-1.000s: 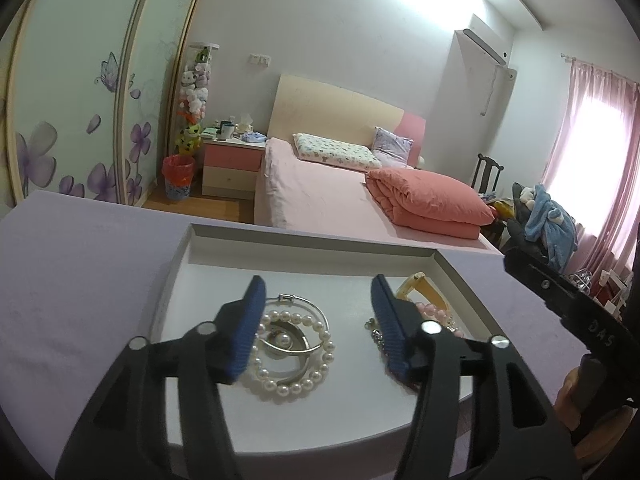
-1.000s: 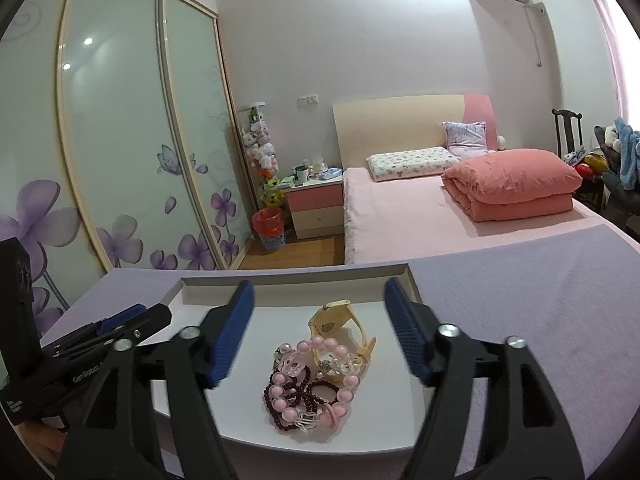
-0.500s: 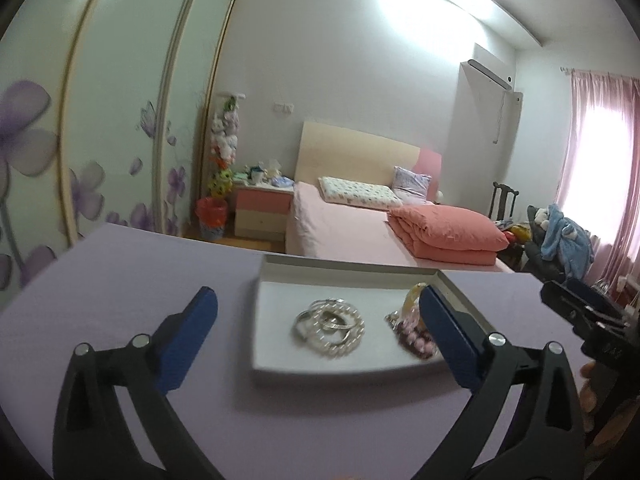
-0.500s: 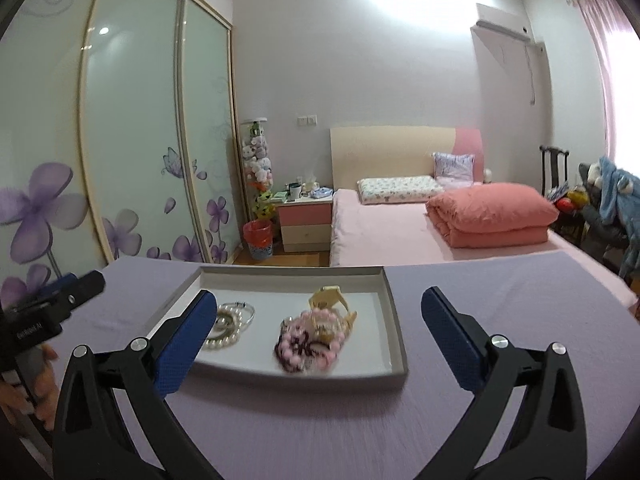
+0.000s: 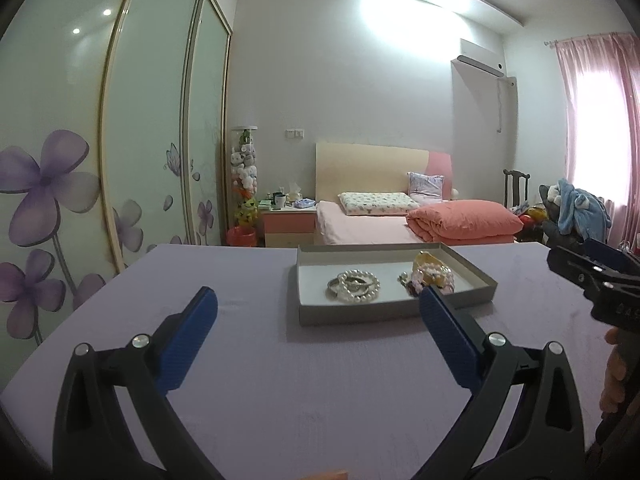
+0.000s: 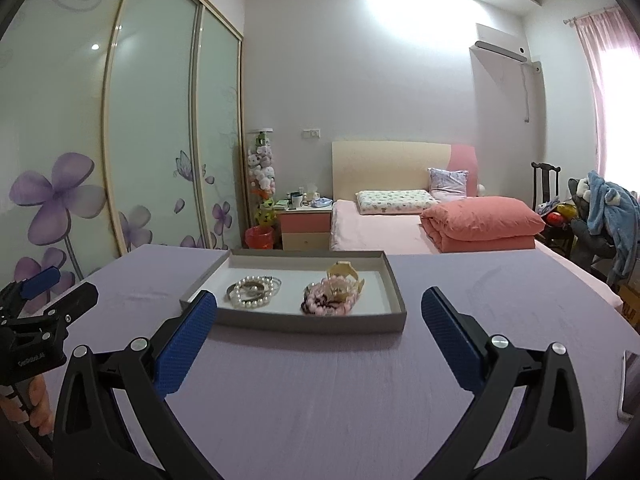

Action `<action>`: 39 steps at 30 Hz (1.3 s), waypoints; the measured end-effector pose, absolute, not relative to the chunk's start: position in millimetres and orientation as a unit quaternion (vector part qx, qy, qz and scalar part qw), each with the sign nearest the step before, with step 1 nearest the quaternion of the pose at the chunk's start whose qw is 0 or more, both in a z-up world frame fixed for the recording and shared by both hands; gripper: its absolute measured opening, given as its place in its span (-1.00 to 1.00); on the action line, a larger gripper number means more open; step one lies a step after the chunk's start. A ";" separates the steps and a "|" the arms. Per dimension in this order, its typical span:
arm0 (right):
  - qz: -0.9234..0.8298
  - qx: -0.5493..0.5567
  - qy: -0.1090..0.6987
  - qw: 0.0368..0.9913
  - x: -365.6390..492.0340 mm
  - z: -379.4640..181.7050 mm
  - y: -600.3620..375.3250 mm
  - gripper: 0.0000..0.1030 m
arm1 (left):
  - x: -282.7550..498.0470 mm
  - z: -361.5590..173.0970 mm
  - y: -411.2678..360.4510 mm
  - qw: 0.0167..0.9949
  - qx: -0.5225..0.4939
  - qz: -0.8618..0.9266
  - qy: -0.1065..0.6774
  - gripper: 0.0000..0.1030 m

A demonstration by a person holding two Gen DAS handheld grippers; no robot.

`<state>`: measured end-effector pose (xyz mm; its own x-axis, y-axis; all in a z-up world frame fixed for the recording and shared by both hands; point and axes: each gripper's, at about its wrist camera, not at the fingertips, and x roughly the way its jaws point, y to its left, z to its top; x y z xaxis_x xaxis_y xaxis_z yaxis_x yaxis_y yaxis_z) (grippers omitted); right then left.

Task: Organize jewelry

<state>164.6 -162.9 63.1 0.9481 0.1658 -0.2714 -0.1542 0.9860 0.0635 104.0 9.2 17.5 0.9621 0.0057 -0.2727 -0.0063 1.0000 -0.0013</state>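
Note:
A shallow grey tray point(image 5: 396, 312) point(image 6: 296, 322) sits on the purple table. In it lie a white pearl bracelet with silver bangles point(image 5: 354, 283) point(image 6: 253, 290) on the left, and a pile of pink and dark bead bracelets with a yellow hair clip point(image 5: 432, 274) point(image 6: 334, 294) on the right. My left gripper point(image 5: 318, 308) is open and empty, held back from the tray's near side. My right gripper point(image 6: 319, 308) is open and empty, also short of the tray. Each gripper shows at the edge of the other's view.
The purple table point(image 5: 304, 380) stretches around the tray. A phone point(image 6: 630, 384) lies at the table's right edge. A bed point(image 6: 384, 224), a nightstand point(image 6: 306, 226) and sliding wardrobe doors point(image 6: 152, 128) stand beyond the table.
Both grippers have pulled back from over the tray and opened wider. The jewelry stays in the tray, which now looks smaller and farther.

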 end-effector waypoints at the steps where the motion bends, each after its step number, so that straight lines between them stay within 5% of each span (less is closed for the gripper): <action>1: 0.080 0.022 0.141 0.987 163.2 61.3 -163.1 0.97 | 101.9 16.4 9.3 0.990 -0.003 0.001 0.139 0.92; 39: 0.070 0.038 0.161 0.984 150.1 45.2 -168.4 0.97 | 103.8 8.0 6.8 0.986 -0.027 -0.010 0.165 0.92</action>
<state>150.1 -168.4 45.2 0.9384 0.1490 -0.3118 -0.1247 0.9875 0.0964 103.8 6.8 8.0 0.9455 -0.0295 -0.3242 0.0115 0.9983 -0.0574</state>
